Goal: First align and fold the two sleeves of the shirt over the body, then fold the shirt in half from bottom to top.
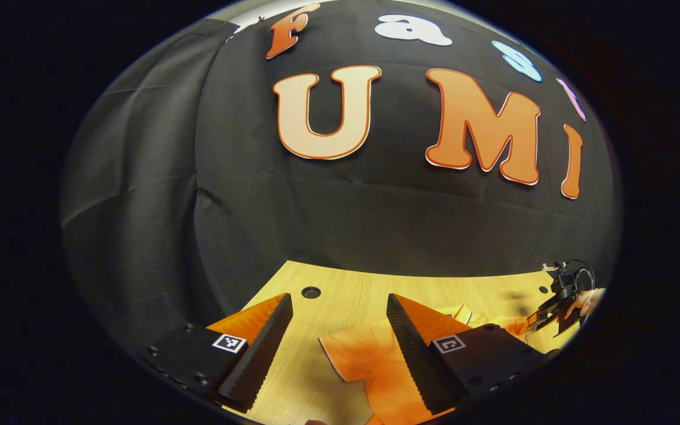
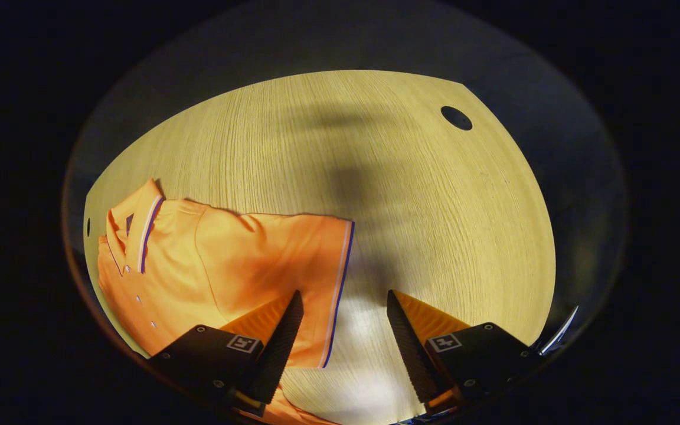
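The orange polo shirt [image 2: 198, 277] with blue-and-white trim lies flat on the pale wooden table [image 2: 387, 195], at lower left of my right gripper view. My right gripper [image 2: 345, 330] hangs open above the sleeve hem [image 2: 337, 289], holding nothing. In the left gripper view, my left gripper [image 1: 340, 336] is also spread open over the cloth; the other gripper sits at far right.

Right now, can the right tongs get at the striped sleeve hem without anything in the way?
Probably yes. The right tongs hang open just over the sleeve hem of the shirt, which lies flat on the table with nothing lying across it.
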### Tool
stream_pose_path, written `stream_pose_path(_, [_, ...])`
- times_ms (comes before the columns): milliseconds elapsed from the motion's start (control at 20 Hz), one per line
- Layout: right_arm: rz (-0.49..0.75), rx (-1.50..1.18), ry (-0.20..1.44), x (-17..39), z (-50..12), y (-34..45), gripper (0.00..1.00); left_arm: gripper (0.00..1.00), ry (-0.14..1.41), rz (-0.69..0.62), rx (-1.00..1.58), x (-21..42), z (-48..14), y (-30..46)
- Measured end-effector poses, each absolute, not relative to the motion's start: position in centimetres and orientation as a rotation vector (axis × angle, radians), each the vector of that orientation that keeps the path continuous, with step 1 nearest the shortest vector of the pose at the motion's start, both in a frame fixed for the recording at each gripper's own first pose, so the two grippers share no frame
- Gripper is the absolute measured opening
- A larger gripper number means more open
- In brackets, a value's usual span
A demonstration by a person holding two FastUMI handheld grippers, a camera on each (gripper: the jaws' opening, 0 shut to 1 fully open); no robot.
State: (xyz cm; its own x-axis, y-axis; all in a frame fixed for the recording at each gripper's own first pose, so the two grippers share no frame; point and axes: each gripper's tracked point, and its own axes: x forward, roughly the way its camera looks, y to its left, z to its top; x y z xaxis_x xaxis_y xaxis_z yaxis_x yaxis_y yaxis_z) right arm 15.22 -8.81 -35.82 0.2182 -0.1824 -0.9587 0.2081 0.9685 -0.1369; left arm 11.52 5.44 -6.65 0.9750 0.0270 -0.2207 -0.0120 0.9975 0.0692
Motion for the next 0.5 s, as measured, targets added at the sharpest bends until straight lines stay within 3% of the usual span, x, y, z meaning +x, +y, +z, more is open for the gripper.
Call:
stream_pose_path(100, [-0.239, 0.084, 1.356, 14.9, -36.1, -7.9, 0.80, 0.98, 0.240, 0.017, 0.056, 11.5, -7.0, 5.5])
stream_pose_path(250, [-0.230, 0.079, 1.343, 15.2, -35.9, -8.2, 0.76, 0.99, 0.265, 0.015, 0.031, 11.6, -7.9, 5.1])
stream_pose_path(300, [-0.233, 0.081, 1.331, 15.2, -35.9, -8.0, 0.68, 0.99, 0.268, 0.016, 0.032, 11.4, -7.9, 5.0])
stream_pose_path(350, [-0.230, 0.077, 1.319, 15.1, -36.0, -7.7, 0.71, 0.99, 0.264, 0.016, 0.036, 11.2, -7.9, 5.0])
stream_pose_path(450, [-0.220, 0.067, 1.287, 15.3, -36.4, -6.8, 0.49, 0.99, 0.257, 0.018, 0.047, 11.0, -7.7, 5.2])
stream_pose_path(500, [-0.212, 0.065, 1.270, 15.4, -36.6, -6.4, 0.30, 0.99, 0.255, 0.018, 0.051, 11.0, -7.5, 5.2])
